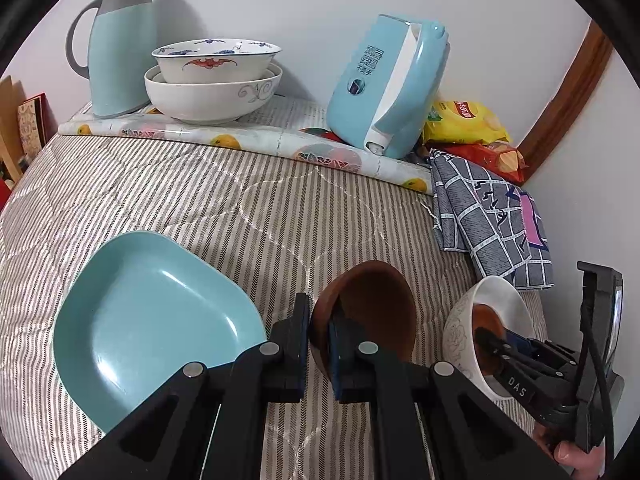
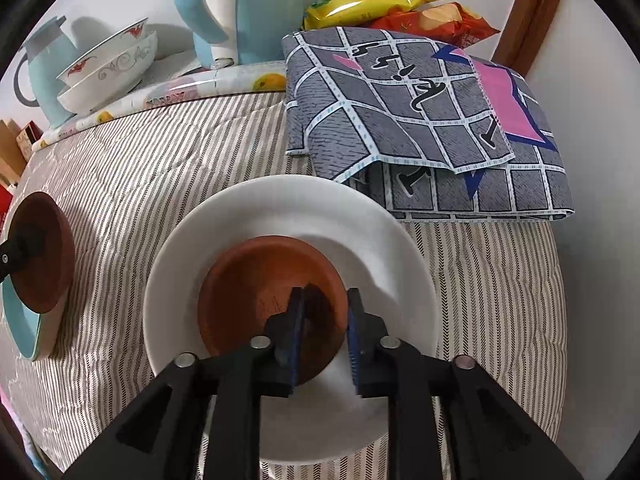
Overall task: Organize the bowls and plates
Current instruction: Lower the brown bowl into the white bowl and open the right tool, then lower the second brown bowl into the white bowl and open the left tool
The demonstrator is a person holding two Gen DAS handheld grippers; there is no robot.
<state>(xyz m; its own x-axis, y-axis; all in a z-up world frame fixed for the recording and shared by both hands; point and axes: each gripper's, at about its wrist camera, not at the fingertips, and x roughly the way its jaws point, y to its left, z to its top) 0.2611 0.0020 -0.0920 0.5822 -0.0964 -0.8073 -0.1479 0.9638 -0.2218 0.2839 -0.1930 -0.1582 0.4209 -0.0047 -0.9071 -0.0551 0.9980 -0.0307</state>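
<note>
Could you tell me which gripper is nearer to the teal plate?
Left. The left gripper, clamped on a brown bowl's rim, is right beside the teal plate; the right gripper is farther off, over the white bowl.

My left gripper (image 1: 319,332) is clamped, jaws pinching a rim at 12 o'clock. My right gripper (image 2: 323,326) sits at its 3 o'clock (jaws parted, straddling a rim).

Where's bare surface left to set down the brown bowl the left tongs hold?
Free: striped quilt between the teal plate, the fruit-print mat and the grey cloth. Crowded: the mat, with jug, stacked bowls and blue appliance; right side, with the white bowl.
</note>
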